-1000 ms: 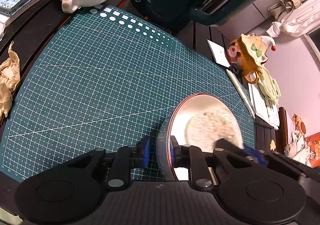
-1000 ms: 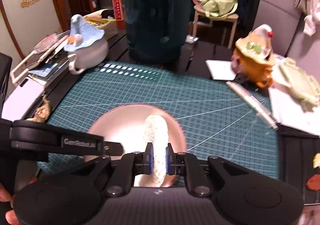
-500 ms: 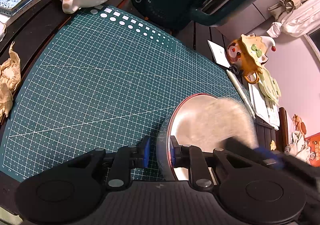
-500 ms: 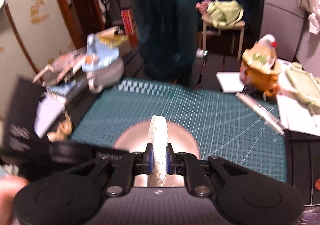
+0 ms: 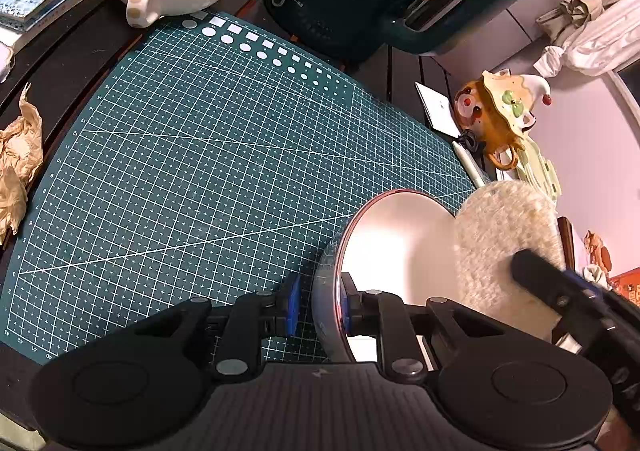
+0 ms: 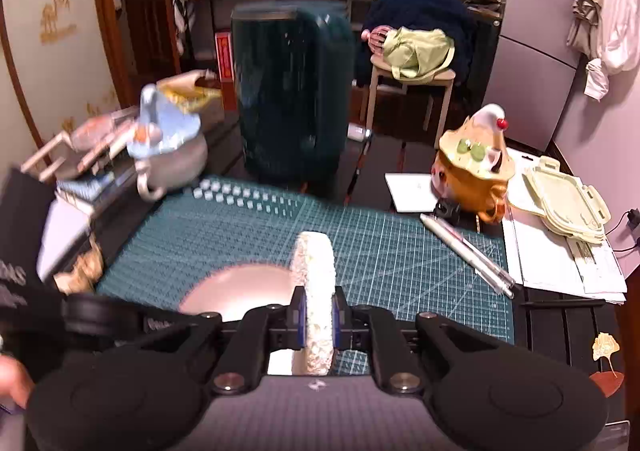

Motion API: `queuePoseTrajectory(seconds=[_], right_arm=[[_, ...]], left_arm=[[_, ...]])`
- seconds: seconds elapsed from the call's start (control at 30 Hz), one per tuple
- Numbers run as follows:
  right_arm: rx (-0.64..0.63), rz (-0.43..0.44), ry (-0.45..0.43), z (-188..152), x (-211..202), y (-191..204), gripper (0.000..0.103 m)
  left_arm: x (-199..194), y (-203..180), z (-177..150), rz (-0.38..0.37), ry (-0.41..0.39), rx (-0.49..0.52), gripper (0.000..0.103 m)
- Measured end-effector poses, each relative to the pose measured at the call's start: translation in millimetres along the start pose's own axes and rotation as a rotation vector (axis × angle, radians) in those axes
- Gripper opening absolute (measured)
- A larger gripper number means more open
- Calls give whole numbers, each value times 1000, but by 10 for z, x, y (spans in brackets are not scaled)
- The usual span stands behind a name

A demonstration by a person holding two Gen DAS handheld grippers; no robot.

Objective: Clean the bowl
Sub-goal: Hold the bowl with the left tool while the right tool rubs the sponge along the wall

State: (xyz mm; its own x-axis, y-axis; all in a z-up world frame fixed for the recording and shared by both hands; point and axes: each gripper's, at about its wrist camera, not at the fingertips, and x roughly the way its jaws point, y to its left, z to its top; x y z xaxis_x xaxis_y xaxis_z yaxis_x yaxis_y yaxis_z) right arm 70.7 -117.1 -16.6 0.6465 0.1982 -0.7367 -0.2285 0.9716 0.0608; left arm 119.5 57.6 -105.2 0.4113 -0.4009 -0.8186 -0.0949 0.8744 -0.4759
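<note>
Bowl (image 5: 392,247) on green cutting mat (image 5: 200,171), near right corner. Left gripper (image 5: 320,309) nearly closed, pinching bowl's near rim. Right gripper (image 6: 319,317) clamped on round scrub pad (image 6: 316,275), over bowl's right edge.

Two wrist fisheyes, both close over the cutting mat (image 5: 224,171)

Each looks forward and steeply down along its own fingers. Both share the mat, the bowl (image 5: 392,243), the sponge (image 6: 316,271), and the dark green appliance (image 6: 292,91) behind.
</note>
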Motion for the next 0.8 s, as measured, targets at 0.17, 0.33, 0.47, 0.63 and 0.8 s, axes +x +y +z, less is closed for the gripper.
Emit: queuePoseTrajectory(seconds=[0.17, 0.33, 0.47, 0.63, 0.8], right_arm=[[12, 82, 97, -85, 265, 62, 11], [-16, 21, 133, -155, 408, 62, 11], [-35, -16, 93, -101, 290, 27, 11], [28, 5, -18, 34, -25, -133, 11], [74, 132, 38, 3, 93, -103, 11]], left_arm=[[-4, -4, -7, 1, -1, 1, 19], [2, 5, -2, 1, -1, 3, 19], [3, 9, 1, -2, 1, -1, 19], [1, 5, -1, 0, 0, -2, 19], [-3, 10, -1, 0, 0, 0, 19]])
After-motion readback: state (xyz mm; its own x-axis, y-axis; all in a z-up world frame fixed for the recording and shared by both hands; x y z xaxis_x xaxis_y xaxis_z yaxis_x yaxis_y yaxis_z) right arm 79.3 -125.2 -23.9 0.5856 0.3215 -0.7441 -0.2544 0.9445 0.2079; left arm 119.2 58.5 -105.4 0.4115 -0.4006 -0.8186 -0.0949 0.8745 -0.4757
